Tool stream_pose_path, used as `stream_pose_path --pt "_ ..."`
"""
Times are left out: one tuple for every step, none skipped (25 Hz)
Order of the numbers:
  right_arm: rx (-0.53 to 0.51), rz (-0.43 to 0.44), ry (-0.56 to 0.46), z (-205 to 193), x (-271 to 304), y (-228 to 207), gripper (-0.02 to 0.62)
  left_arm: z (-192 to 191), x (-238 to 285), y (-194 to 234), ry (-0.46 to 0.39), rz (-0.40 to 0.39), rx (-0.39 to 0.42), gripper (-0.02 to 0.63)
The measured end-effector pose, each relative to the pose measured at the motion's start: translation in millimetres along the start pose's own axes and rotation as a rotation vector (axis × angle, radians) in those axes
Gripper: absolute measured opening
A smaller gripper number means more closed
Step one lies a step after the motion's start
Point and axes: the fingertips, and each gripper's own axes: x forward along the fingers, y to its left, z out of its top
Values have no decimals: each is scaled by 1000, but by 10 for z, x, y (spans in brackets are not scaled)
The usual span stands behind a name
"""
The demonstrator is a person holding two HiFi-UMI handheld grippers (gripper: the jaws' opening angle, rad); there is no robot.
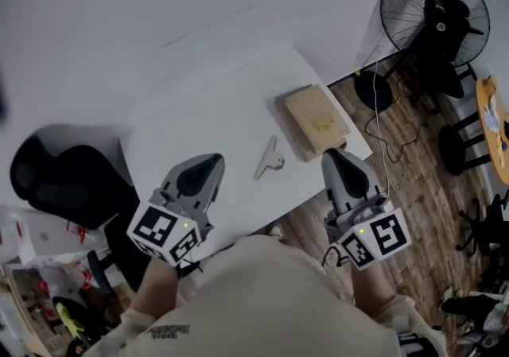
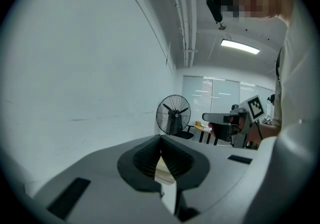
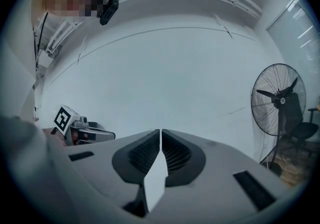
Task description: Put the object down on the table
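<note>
Black-and-white square markers cover the cube on each of the two grippers, and they are the only clear print in view. The faint mark on top of the flat tan box point(image 1: 318, 119) and the dark print on the person's pale shirt point(image 1: 262, 300) are too small to read.

Both forearms reach forward from the body over the near edge of the white rectangular table point(image 1: 199, 121), grippers pointing away from the person. The left gripper point(image 1: 211, 163) angles slightly rightward over the table's near left part. The right gripper point(image 1: 332, 157) is at the table's near right corner, its tip just beside the box. In each gripper view the grey jaws meet at their tips with nothing between them, so both are clenched and empty.

One small grey metal clip point(image 1: 270, 158) lies flat on the table between the two grippers, just left of the box and touched by neither. There is one box, one clip, one black standing fan point(image 1: 433, 9) on the wood floor to the right, and one black office chair point(image 1: 64, 180) to the left.
</note>
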Motion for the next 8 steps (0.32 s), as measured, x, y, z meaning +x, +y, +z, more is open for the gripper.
stream_pose_path --pt "-3 0 2 7 -14 11 32 -7 -26 5 -1 5 -5 20" --pt "-11 -2 2 29 -31 25 32 -3 -50 12 -4 10 -10 20" --pt "-21 -3 -1 65 -46 37 32 15 -66 18 -10 12 -13 20" --pt "-29 -2 -7 107 -57 48 32 43 -72 23 -17 12 -11 20" --pt "-34 0 -14 146 -65 59 32 72 -75 23 -24 11 -5 20" --pt "-35 2 -21 178 -72 69 32 99 -78 20 -29 9 4 20" --pt "-36 4 -27 204 -78 81 32 122 -81 16 -33 7 12 20" --pt "-36 7 -32 228 -84 92 32 143 -84 11 -36 5 20 20"
